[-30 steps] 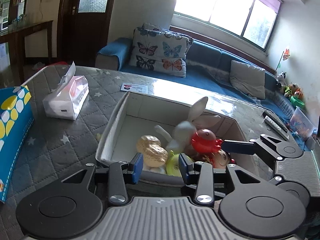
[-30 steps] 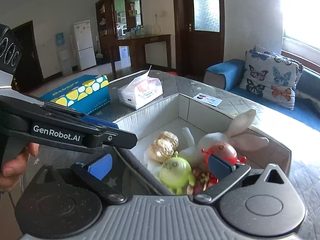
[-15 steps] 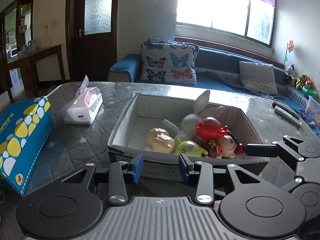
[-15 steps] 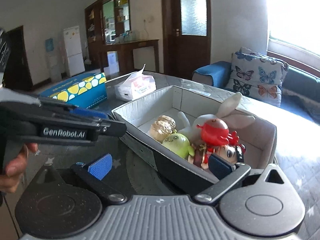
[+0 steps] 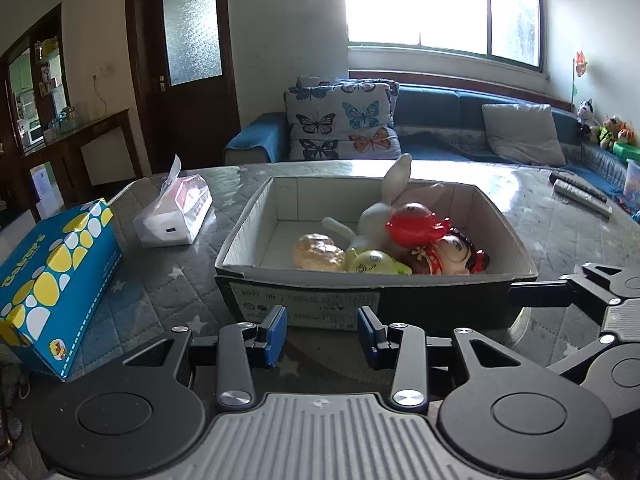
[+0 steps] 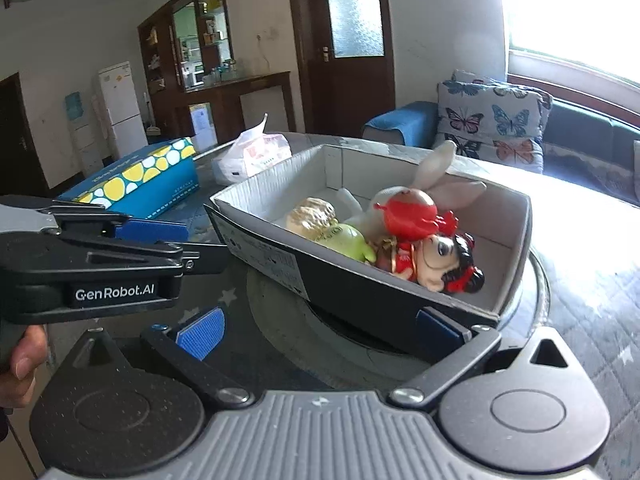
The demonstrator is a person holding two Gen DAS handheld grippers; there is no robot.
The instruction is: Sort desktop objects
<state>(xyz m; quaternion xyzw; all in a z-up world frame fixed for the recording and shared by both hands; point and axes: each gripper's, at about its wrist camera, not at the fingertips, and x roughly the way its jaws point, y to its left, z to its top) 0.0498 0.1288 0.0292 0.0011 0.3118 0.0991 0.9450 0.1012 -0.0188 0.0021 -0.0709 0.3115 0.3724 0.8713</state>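
The cardboard box sits on the quilted table, and all the toys lie inside it, crowded toward its right half: a white plush rabbit, a red crab toy, a golden peanut-shaped toy, a green alien figure and a black-haired doll in red. The left gripper hangs just in front of the box's near wall with its blue pads parted and nothing between them, close to the printed label but not touching it. The right gripper is spread wide and empty, its right pad just beside the box's near right corner (whether it actually touches the cardboard I cannot tell). The left wrist view alone shows the two remote controls at the table's far right and the grey cushion on the blue sofa. The right wrist view alone shows the doll's face turned toward the near right, the left gripper from the side with fingers of the hand that carries it, and a white fridge in the far room. Both views take in the blue tissue box at the left, the soft tissue pack beyond it and the butterfly pillow.
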